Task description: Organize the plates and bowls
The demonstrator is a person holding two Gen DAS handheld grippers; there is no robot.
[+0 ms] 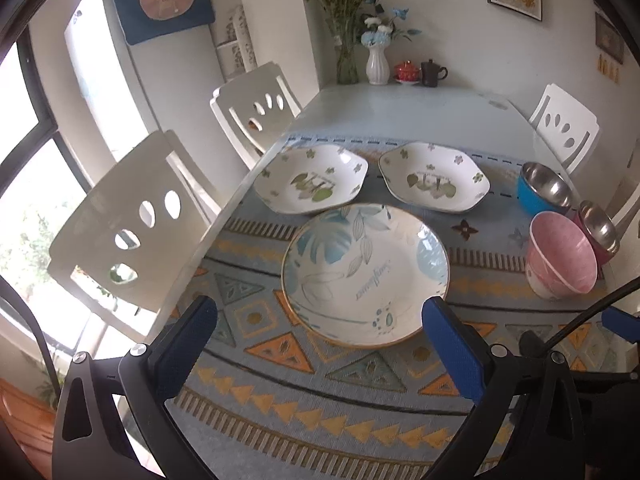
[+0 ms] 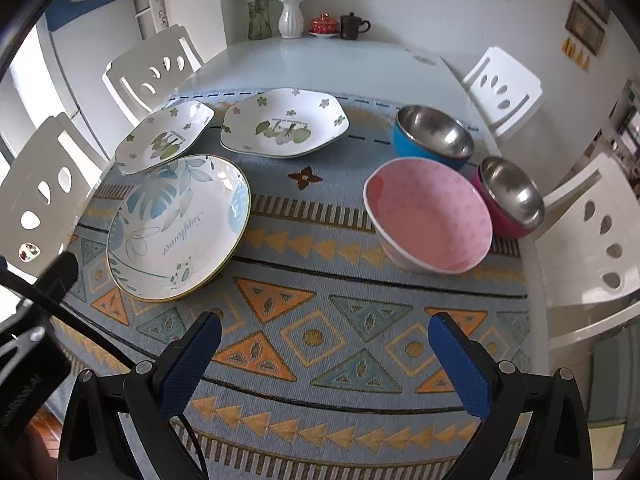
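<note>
A round blue-leaf plate [image 1: 366, 276] [image 2: 178, 226] lies on the patterned mat, just beyond my open, empty left gripper [image 1: 320, 312]. Two hexagonal green-flower plates sit behind it, one on the left [image 1: 310, 178] [image 2: 164, 136] and one on the right [image 1: 434, 176] [image 2: 284, 122]. A pink bowl [image 1: 560, 256] [image 2: 430, 214], a blue steel-lined bowl [image 1: 544, 188] [image 2: 434, 136] and a magenta steel-lined bowl [image 1: 598, 230] [image 2: 510, 196] stand at the right. My right gripper [image 2: 324, 326] is open and empty above the mat, short of the pink bowl.
The patterned mat [image 2: 320, 320] covers the near half of a white table [image 2: 320, 64]. Vases [image 2: 290, 18], a red cup [image 2: 323, 24] and a dark mug [image 2: 352, 26] stand at the far edge. White chairs [image 1: 132, 220] [image 2: 504, 88] surround the table.
</note>
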